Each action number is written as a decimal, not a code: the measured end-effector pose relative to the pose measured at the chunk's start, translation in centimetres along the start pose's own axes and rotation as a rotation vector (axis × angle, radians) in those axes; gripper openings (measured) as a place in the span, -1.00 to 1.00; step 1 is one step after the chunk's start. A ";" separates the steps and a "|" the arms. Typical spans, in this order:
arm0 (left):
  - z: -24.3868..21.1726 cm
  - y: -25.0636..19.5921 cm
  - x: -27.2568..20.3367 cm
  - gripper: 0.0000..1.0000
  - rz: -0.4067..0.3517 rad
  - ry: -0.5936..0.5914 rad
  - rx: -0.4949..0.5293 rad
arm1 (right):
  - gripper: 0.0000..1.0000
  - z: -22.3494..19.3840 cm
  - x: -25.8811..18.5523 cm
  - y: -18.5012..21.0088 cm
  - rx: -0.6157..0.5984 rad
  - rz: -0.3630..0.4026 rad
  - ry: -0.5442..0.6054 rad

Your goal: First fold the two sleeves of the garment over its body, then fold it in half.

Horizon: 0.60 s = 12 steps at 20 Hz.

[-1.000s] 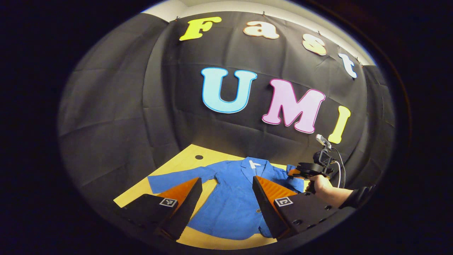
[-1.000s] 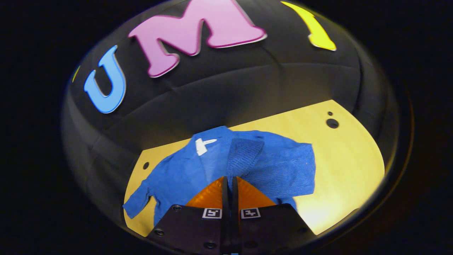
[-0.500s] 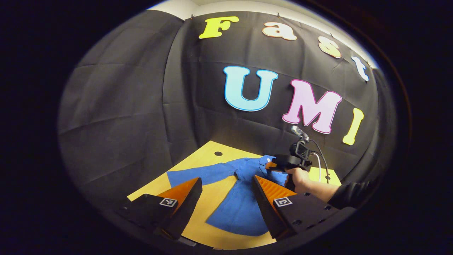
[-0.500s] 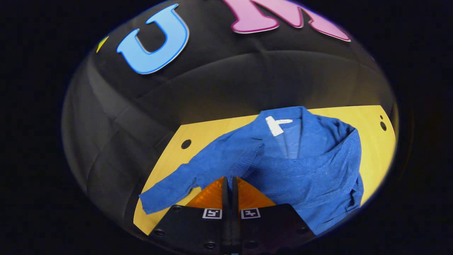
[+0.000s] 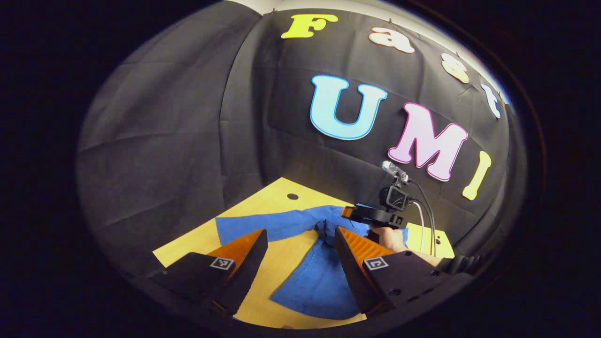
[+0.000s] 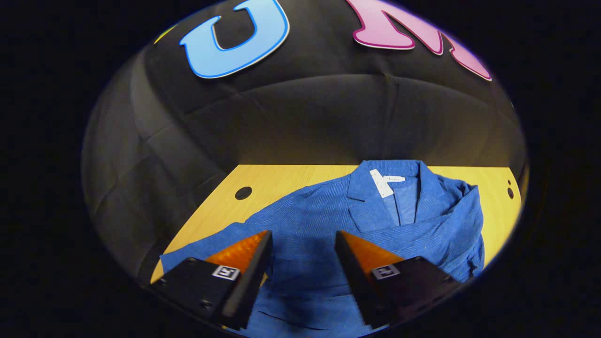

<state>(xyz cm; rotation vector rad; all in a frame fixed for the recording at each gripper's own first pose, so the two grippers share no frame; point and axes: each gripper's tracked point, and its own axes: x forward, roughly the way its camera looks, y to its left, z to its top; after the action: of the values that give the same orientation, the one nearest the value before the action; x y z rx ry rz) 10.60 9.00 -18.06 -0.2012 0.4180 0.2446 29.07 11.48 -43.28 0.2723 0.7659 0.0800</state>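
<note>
The blue jacket (image 6: 328, 225) lies spread on the yellow table (image 6: 281, 176), directly ahead of and beneath the right claw (image 6: 300, 239). That claw is spread wide, its two fingers apart with nothing between them, and it hovers over the jacket's chest. Beyond its fingers the collar (image 6: 394, 180) lies open toward the booth's wall, with a white tag (image 6: 379, 183) inside it. To the right of the claw, one sleeve (image 6: 450, 220) lies folded across the jacket's body, bunched in a ridge near the shoulder. To the claw's left, the other sleeve (image 6: 202, 249) stretches out flat on the table, passing behind the left finger. A dark round hole (image 6: 243, 193) sits in the table farther left and ahead, and two small holes (image 6: 510, 190) lie at the far right edge.

In the left gripper view, the left claw (image 5: 300, 239) is also wide open and holds nothing. The jacket (image 5: 319, 277) lies between and ahead of its fingers, with the outstretched sleeve (image 5: 263, 225) just ahead of its left finger. Ahead and to the right, a hand (image 5: 389, 237) holds the right claw (image 5: 350, 213) above the jacket, with cables (image 5: 422, 220) trailing from it. Another hole (image 5: 292, 196) marks the table (image 5: 253, 211) farther ahead.
</note>
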 end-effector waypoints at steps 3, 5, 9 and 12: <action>-0.8 1.8 2.8 0.68 0.004 -0.005 -0.034 | 0.94 0.3 -2.1 -1.2 -0.052 -0.005 -0.058; -1.0 3.3 5.3 0.62 0.022 -0.013 -0.039 | 0.94 0.8 -4.4 -2.4 -0.067 -0.008 -0.106; -1.5 6.7 10.6 0.67 0.064 0.024 -0.056 | 0.96 2.1 -10.2 -6.0 -0.085 -0.017 -0.231; -3.2 10.8 15.4 0.76 0.129 0.065 -0.111 | 0.96 2.3 -15.0 -9.3 -0.096 -0.042 -0.317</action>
<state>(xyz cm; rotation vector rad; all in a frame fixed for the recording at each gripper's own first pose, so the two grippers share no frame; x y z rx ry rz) 20.05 21.48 -29.02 -0.2925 0.4834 0.3894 19.63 -0.51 -34.14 0.1712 0.4508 0.0324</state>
